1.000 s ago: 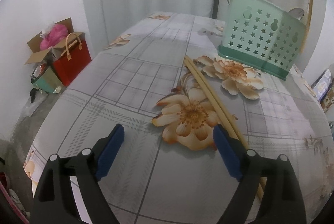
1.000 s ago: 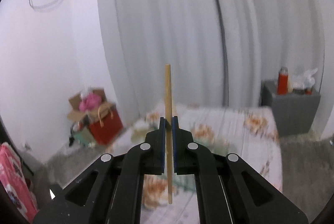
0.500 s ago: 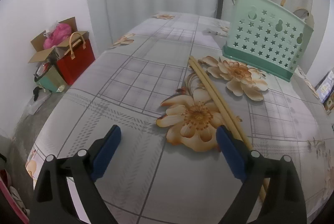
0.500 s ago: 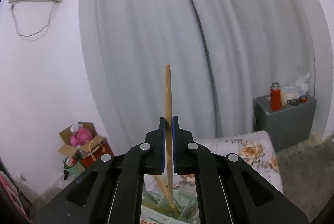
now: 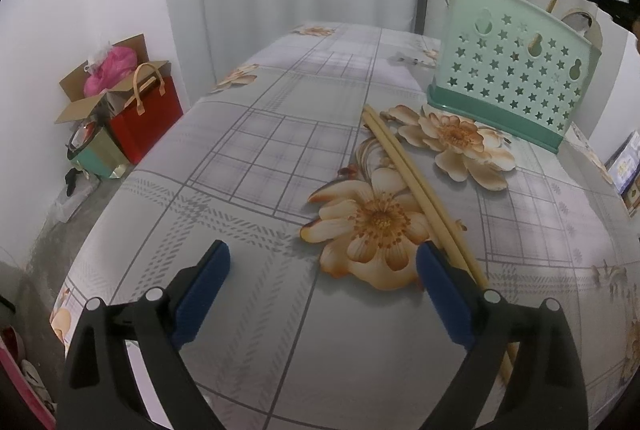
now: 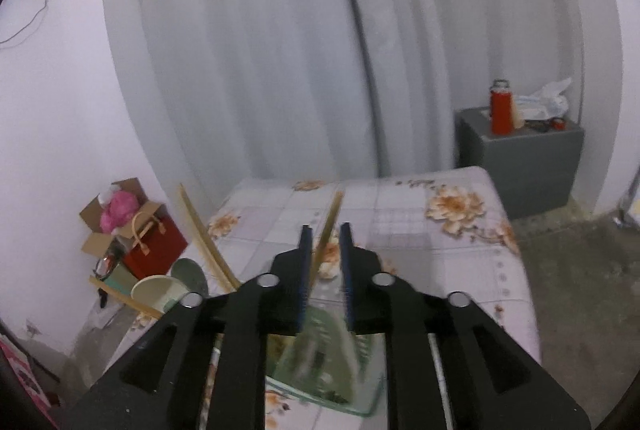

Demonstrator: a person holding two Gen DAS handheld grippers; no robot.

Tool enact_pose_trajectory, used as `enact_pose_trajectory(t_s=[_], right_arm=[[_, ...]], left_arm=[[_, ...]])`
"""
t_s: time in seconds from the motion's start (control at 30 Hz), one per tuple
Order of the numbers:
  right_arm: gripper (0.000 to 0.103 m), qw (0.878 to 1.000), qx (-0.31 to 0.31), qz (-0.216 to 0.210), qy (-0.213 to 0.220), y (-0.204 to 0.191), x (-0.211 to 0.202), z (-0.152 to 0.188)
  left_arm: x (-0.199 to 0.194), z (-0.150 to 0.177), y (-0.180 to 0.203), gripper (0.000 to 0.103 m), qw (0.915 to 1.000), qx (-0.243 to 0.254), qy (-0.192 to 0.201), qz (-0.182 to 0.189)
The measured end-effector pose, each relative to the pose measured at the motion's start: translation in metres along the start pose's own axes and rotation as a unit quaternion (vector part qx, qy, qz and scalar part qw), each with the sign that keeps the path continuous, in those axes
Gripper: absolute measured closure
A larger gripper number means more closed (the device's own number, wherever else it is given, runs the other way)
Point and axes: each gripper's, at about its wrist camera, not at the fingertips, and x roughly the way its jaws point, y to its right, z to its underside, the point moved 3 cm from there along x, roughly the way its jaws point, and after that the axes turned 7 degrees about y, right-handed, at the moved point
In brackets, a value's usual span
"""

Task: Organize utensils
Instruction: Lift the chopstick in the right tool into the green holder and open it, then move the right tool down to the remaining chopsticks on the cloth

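Left wrist view: the left gripper (image 5: 322, 290) is held wide apart above the table (image 5: 248, 149), gripping nothing. Two chopsticks (image 5: 404, 169) lie just ahead of the right finger, their long axis running from that finger away toward the green holder (image 5: 508, 77) beyond; nothing is seen between.

Right wrist view: the right gripper (image 6: 325, 270) is parted, a single chopstick (image 6: 326, 234) standing loose between its fingers, tilted, its lower end hidden, over the blurred holder.
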Motion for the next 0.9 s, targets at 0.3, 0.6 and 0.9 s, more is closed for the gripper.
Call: enact_pose_trajectory(t_s=[0.3, 0.6, 0.9], right_arm=[[0.068, 0.997, -0.020, -0.026, 0.066, -0.015, -0.075, 0.004], [0.072, 0.962, -0.119, -0.161, -0.184, -0.100, -0.037, 0.147], [0.084, 0.926, -0.126, -0.197, -0.296, -0.137, -0.009, 0.214]], left_arm=[[-0.001, 0.000, -0.005, 0.010, 0.9999, -0.003, 0.000, -0.010], [-0.006, 0.004, -0.018, 0.009, 0.9991, 0.000, -0.001, -0.041], [-0.006, 0.009, -0.030, 0.008, 0.9979, 0.001, -0.002, -0.065]])
